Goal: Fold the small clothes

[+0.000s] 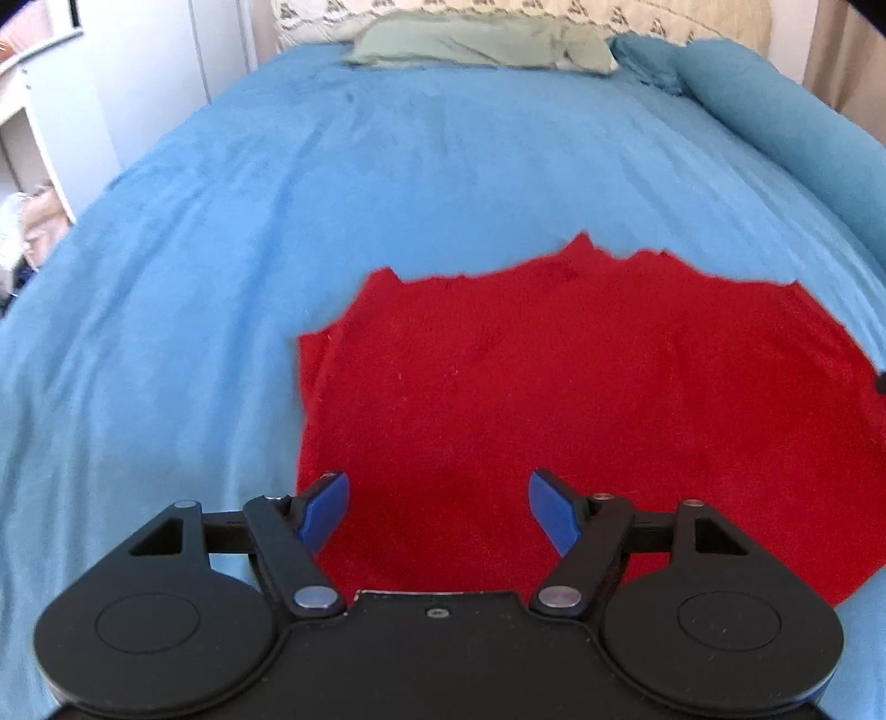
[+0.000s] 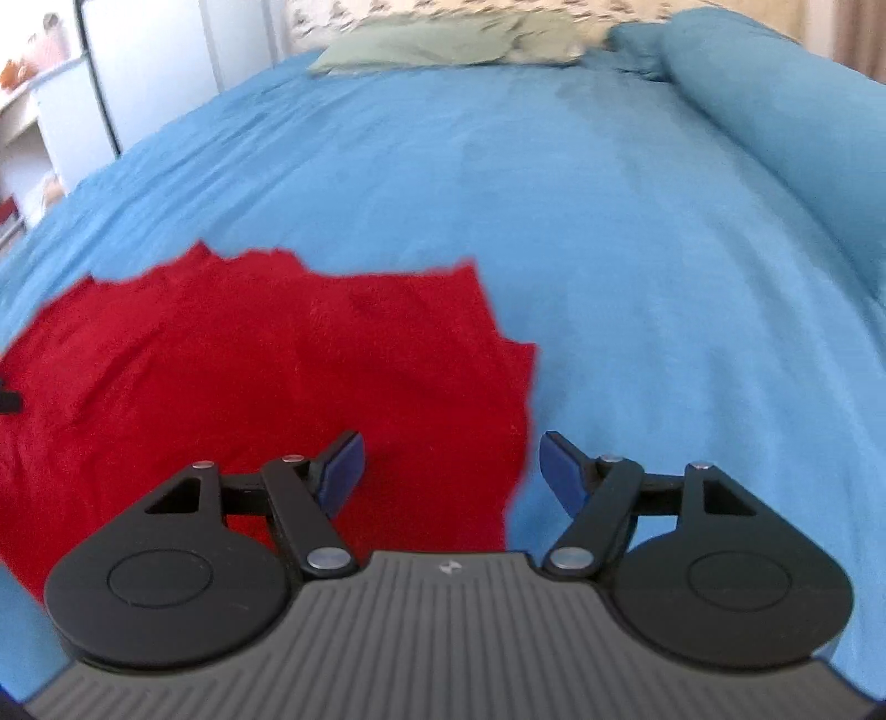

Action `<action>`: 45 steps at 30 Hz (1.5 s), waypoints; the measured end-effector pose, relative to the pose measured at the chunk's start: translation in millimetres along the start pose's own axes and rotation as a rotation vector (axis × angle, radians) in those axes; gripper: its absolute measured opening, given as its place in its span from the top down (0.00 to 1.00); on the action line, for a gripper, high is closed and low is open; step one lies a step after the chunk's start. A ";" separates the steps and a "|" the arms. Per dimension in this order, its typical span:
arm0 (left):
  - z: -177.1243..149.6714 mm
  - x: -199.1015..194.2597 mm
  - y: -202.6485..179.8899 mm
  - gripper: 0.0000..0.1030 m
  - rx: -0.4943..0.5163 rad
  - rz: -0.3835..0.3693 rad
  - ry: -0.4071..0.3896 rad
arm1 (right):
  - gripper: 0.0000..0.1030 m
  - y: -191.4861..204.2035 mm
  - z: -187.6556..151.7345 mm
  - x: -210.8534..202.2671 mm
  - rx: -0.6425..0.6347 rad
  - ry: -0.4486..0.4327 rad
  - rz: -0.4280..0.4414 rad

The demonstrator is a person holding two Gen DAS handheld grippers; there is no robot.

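A big blue bed (image 1: 332, 221) fills both views, with a green pillow (image 1: 470, 47) at the top and a blue roll (image 2: 775, 111) down the upper right side. A white shelf (image 1: 33, 138) shows at the far left.

A red cloth (image 1: 554, 387) lies spread out flat on the bed. It sits at the lower right in the left view and at the lower left in the right view. Its top edge looks bumpy and uneven.

The left gripper (image 1: 437, 512) hangs over the bottom of the cloth, spread wide and holding nothing. The right gripper (image 2: 451, 473) is spread wide too, over the cloth's right edge, one finger (image 2: 562, 471) over blue bed.

I think a pinch could grab the blue cover along with the red cloth, because both are soft and lie flat together. A crooked grab could make a crooked fold.
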State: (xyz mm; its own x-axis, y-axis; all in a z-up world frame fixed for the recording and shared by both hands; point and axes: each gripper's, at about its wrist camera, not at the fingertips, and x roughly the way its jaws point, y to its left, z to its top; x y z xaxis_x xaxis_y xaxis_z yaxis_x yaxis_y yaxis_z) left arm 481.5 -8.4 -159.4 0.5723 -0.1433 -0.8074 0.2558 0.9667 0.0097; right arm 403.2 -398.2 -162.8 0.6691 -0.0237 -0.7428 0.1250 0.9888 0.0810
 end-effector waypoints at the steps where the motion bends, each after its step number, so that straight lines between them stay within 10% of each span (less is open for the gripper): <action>1: -0.3 -9.4 -3.6 0.25 -0.016 -0.002 -0.009 | 0.16 -1.2 -1.9 -12.7 0.015 -0.017 -0.002; 10: -6.0 -26.9 -66.9 0.08 -0.141 -0.094 -0.062 | 0.05 21.3 -70.4 -105.6 0.215 0.045 -0.020; 25: 5.3 34.2 -84.9 0.08 -0.292 -0.169 0.010 | 0.07 10.6 -114.8 -63.0 0.699 -0.059 0.041; 28: 13.1 44.6 -83.5 0.08 -0.303 -0.153 0.043 | 0.18 -5.4 -111.3 -57.1 0.812 -0.083 0.071; 33: 16.4 49.1 -78.8 0.08 -0.322 -0.086 0.078 | 0.66 -26.3 -112.2 -51.0 0.928 -0.057 0.050; 40: 22.5 73.2 -110.9 0.01 -0.039 0.096 0.196 | 0.76 -8.4 -84.6 -77.5 0.817 -0.087 0.025; 45: 38.1 59.7 -87.3 0.13 -0.019 0.049 0.259 | 0.77 32.4 -27.2 -101.0 0.676 -0.170 0.130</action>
State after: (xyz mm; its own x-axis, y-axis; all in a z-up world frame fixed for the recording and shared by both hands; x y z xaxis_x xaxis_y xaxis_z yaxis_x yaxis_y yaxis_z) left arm 523.0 -109.4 -185.9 0.3642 -0.0391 -0.9305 0.2166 0.9753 0.0438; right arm 319.7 -359.7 -103.2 0.8077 0.0115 -0.5895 0.4268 0.6784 0.5979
